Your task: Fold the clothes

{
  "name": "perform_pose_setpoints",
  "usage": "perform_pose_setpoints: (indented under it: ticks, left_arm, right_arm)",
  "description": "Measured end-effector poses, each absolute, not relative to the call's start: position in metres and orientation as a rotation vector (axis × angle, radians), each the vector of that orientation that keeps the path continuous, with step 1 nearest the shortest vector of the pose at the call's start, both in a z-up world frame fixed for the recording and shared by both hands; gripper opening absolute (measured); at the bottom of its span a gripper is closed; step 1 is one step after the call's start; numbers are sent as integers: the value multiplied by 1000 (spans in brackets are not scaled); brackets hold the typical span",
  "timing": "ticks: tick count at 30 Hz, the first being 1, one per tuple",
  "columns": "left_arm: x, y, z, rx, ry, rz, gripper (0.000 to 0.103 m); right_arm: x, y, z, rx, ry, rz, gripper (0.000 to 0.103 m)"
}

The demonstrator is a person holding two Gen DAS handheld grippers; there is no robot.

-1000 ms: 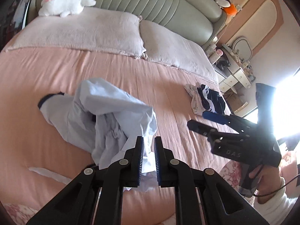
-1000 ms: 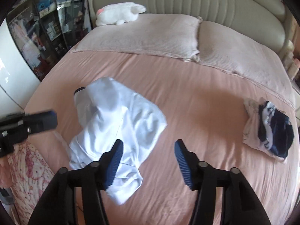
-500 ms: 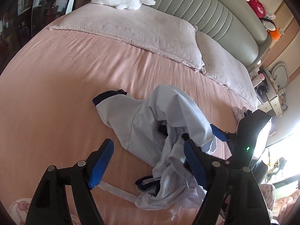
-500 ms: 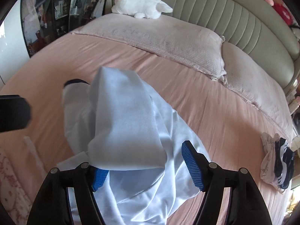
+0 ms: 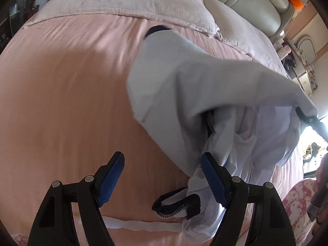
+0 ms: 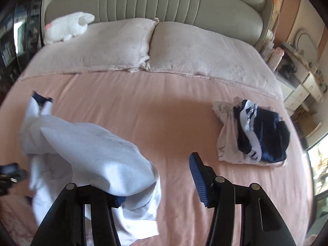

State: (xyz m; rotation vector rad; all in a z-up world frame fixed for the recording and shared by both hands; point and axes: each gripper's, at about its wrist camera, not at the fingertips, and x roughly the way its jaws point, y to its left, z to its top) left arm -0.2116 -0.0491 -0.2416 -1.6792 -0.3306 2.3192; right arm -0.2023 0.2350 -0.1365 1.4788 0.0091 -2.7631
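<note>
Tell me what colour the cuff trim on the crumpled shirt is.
Dark navy, on a pale blue shirt; the cuff trim shows best in the left wrist view.

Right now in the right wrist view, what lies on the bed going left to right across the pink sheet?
Light blue shirt, draped over the right tool's left finger → bare pink sheet → small pile of clothes with a navy and white garment on top near the bed's right edge.

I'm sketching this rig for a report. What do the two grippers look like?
Both match: the left gripper and right gripper have black plastic linkage arms with silver round rivets and blue ribbed pads on the fingers. No cables or markings show.
</note>
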Motion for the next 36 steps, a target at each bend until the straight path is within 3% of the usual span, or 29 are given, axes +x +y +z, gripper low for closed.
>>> perform_pose_setpoints:
  ticks: [1, 2, 3, 4, 5, 7, 10, 11, 12, 13, 15, 17, 19, 21, 23, 25, 26, 27, 33, 36]
  left_arm:
    - [-212, -46, -248, -1692, -351, 2282, 75]
    - [-213, -43, -253, -1703, -366, 2251, 69]
    - [-214, -40, -257, -1713, -374, 2222, 61]
    - [-215, -37, -260, -1720, -370, 2196, 37]
    - [-216, -34, -263, -1725, -366, 2172, 21]
    - [-214, -33, -265, -1718, -377, 2147, 15]
    - [-210, -41, -264, -1706, -416, 2147, 15]
    - [-209, -45, -264, -1708, -426, 2154, 15]
    - [-208, -47, -264, -1711, -433, 2161, 15]
    - [-207, -50, -264, -1715, -445, 2164, 15]
    - [-205, -53, -262, -1710, -453, 2180, 15]
    - [-203, -53, -256, -1691, -424, 2212, 16]
    - [-200, -49, -251, -1673, -376, 2244, 16]
    - [-197, -46, -247, -1674, -308, 2278, 19]
    - [-193, -44, -246, -1673, -286, 2282, 33]
    - [-188, -48, -242, -1657, -312, 2284, 50]
    - [-184, -52, -239, -1643, -327, 2305, 53]
    - [-181, -57, -238, -1636, -345, 2320, 54]
    - [-175, -78, -245, -1711, -453, 2260, 58]
    - [-169, -65, -250, -1731, -373, 2192, 60]
  right_arm:
    - [-196, 230, -129, 1441, -43, -2726, 71]
    - [-192, 219, -124, 1397, -33, -2696, 78]
    - [-190, 204, -122, 1349, 22, -2674, 78]
    - [-190, 188, -124, 1307, 109, -2666, 78]
    - [-190, 171, -128, 1267, 201, -2660, 78]
    - [-201, 142, -147, 1270, 376, -2647, 78]
    - [-221, 117, -188, 1323, 593, -2649, 76]
    - [-226, 122, -197, 1348, 583, -2678, 61]
    - [-229, 130, -203, 1373, 545, -2714, 31]
    - [-233, 138, -208, 1398, 506, -2751, 21]
    - [-238, 160, -206, 1432, 451, -2820, 20]
    - [-244, 178, -204, 1437, 628, -2892, 20]
    - [-246, 197, -203, 1517, 654, -2876, 20]
    - [-240, 212, -193, 1543, 460, -2850, 24]
    - [-227, 205, -179, 1486, 342, -2793, 27]
    - [-216, 180, -176, 1439, 329, -2675, 48]
    - [-211, 166, -175, 1417, 325, -2612, 70]
    - [-206, 152, -174, 1393, 320, -2549, 82]
    - [-214, 96, -219, 1428, 521, -2395, 82]
    - [-229, 99, -247, 1460, 632, -2413, 79]
